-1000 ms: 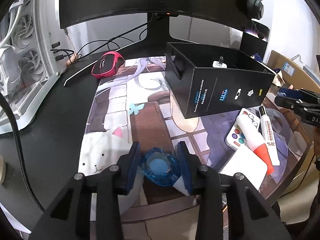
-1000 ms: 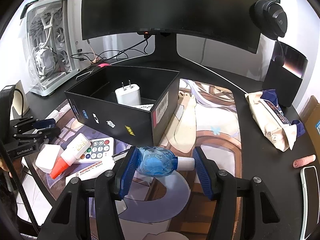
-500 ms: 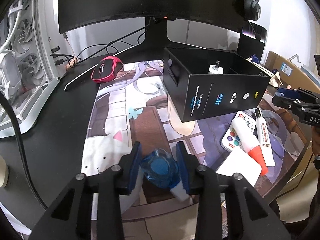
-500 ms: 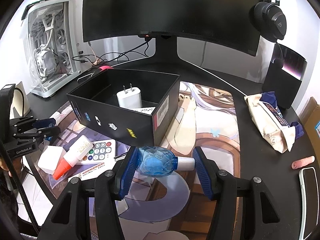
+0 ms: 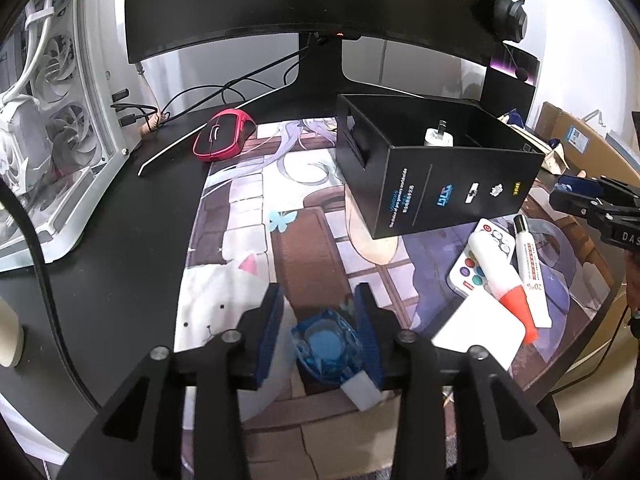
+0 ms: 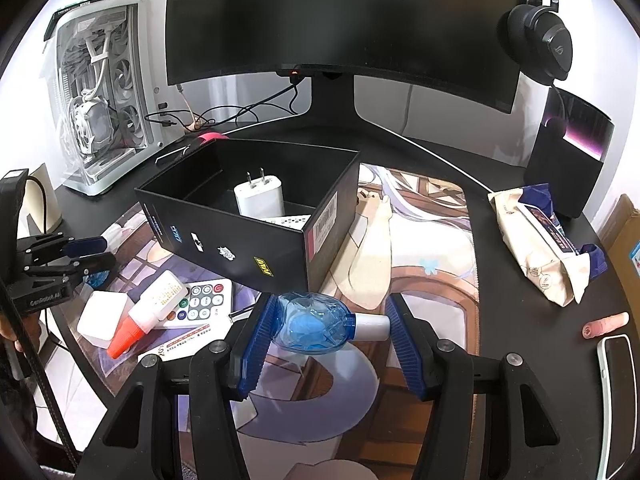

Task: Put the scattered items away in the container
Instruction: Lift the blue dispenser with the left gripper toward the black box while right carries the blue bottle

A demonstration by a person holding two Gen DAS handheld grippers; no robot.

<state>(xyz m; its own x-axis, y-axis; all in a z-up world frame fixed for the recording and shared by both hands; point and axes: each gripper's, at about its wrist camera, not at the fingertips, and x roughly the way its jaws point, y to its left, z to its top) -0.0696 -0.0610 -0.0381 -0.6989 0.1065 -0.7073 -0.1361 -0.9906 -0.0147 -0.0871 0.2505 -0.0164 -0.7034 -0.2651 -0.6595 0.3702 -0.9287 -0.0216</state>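
Observation:
My left gripper (image 5: 319,292) hangs over the printed desk mat (image 5: 240,216), its jaws opening. A small blue bottle (image 5: 324,346) with a white cap sits between them, against the right pad (image 5: 368,332) and clear of the left one. My right gripper (image 6: 331,304) is shut lengthwise on a second blue bottle (image 6: 312,326), just in front of the black box (image 6: 240,240). That box (image 5: 440,192) holds a white charger (image 6: 258,196). Beside it lie a remote (image 5: 464,272), a glue bottle (image 5: 496,276) with an orange tip, a white tube (image 5: 530,268) and a white block (image 5: 480,332).
A red mouse (image 5: 224,140) lies behind the mat by the monitor stand (image 5: 320,72). A white PC case (image 5: 52,120) stands at the left. A wipes pack (image 6: 540,240), a pink stick (image 6: 604,324) and a phone (image 6: 616,380) lie to the right. The desk edge runs close behind the white block.
The left jaws squeezed in on the blue bottle, then spread; a gap now shows at the left pad. The right gripper still holds its bottle in the same place.

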